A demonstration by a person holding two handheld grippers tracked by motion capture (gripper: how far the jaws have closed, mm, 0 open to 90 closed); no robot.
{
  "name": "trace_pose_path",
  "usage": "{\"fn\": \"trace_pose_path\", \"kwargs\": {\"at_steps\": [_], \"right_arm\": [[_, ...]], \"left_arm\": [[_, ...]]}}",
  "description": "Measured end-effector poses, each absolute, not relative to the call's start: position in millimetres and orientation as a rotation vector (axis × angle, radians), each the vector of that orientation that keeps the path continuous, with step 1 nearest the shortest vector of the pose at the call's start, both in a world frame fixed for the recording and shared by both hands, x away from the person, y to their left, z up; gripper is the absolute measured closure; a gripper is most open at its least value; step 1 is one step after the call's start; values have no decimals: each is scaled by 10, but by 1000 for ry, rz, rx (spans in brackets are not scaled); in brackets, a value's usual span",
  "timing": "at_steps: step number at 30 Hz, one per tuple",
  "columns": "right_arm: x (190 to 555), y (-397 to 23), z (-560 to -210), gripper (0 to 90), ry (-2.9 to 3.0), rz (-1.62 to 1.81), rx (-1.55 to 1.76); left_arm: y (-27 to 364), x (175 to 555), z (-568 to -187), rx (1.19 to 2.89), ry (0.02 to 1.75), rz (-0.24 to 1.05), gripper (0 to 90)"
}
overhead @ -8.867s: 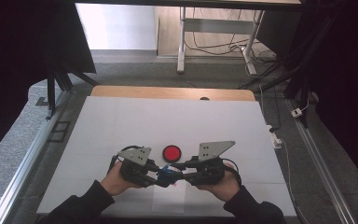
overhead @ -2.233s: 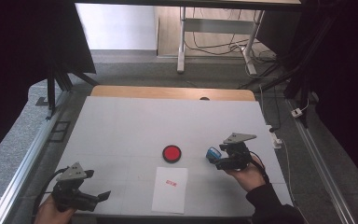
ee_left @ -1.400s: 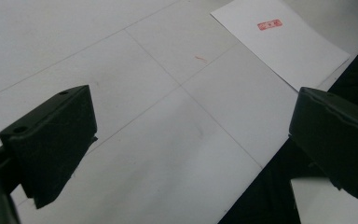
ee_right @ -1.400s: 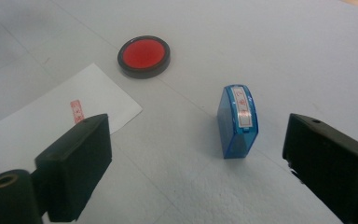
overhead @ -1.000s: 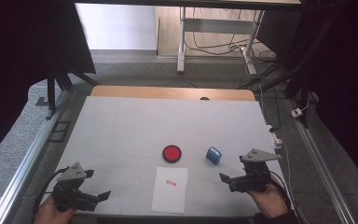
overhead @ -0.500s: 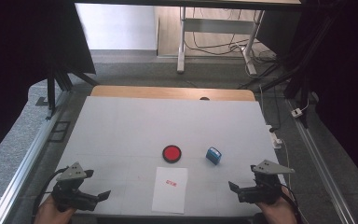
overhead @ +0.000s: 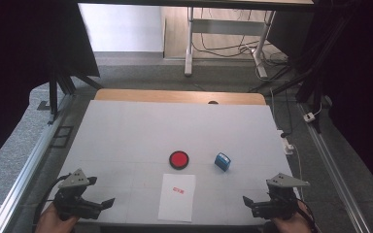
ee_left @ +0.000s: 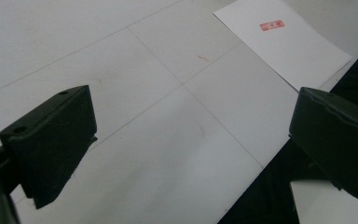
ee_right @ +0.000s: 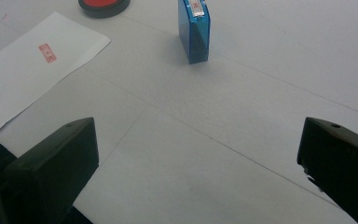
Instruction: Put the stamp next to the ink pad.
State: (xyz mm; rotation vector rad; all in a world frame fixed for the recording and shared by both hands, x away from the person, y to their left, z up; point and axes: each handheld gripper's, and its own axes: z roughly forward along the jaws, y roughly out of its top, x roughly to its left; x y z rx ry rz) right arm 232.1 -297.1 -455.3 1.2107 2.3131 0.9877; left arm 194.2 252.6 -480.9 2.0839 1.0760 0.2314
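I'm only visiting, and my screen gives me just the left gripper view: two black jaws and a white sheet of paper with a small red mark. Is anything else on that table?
Observer: Yes. A small blue see-through plastic stamp stands on the white table, beyond the white sheet of paper and to its right.
Visitor: Any ink for it?
Observer: A round black ink pad with a red middle lies just past the sheet's far edge, left of the stamp.
Visitor: Is something holding the stamp?
Observer: No. The right gripper sits open near the table's near right corner, well apart from it.
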Motion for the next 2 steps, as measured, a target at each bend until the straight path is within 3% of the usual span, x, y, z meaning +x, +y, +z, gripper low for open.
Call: {"fn": "trace_pose_path", "kwargs": {"at_steps": [2], "right_arm": [[2325,-2968,-4560,0,2317,978,1209]], "left_arm": [[2526,1952,-4804,2081,1073,227,5]]}}
